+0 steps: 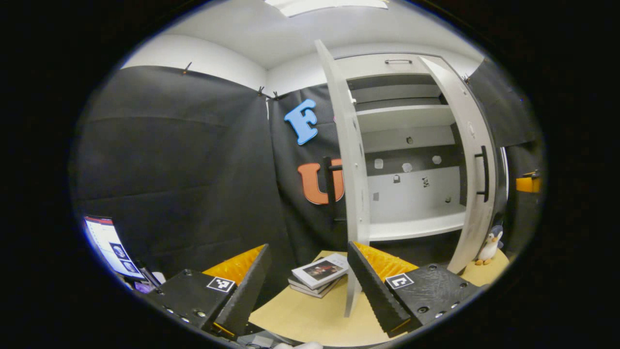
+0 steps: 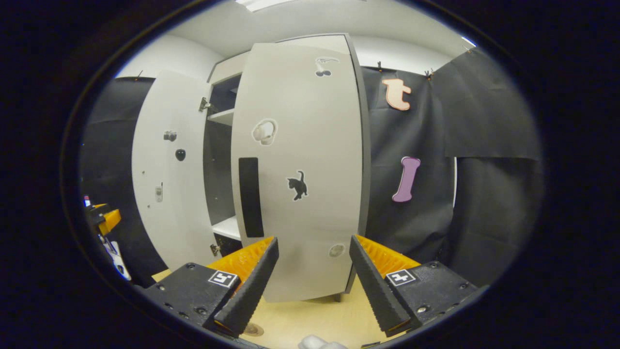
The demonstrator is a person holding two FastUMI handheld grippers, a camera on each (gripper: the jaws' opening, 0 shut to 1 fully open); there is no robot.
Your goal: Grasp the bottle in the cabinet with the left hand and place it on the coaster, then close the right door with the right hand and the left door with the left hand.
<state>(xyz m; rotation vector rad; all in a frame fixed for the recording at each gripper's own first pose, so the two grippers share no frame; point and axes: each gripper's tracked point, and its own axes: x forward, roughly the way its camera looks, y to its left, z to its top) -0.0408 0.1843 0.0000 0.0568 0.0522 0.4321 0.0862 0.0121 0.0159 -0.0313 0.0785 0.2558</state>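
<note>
Cabinet [image 1: 411,228]: stands at the back of the table [image 1: 310,315], straight ahead in the left gripper view, with both doors swung out. Left door [image 1: 349,194]: seen nearly edge-on, lower corner reaching down between the left gripper's fingers. Right door [image 1: 472,169]: angled outward, inner face showing, dark handle [image 1: 484,174] on its near edge. Left gripper [image 1: 307,291]: spread wide, holding nothing, hovering above the table in front of the left door. Books [image 1: 319,274]: stacked on the table just left of that door's foot. Penguin toy [image 1: 491,245]: standing on the table beside the right door's lower edge. Screen [image 1: 109,245]: glowing at the far left. Right gripper [image 2: 312,286]: likewise spread wide and empty, facing the outer face of the right door, near it but not touching. Cat sticker [image 2: 298,185]: on that outer face, beside the handle. Beyond, in the right gripper view, the left door's inner face and a sliver of shelf between the two doors.
</note>
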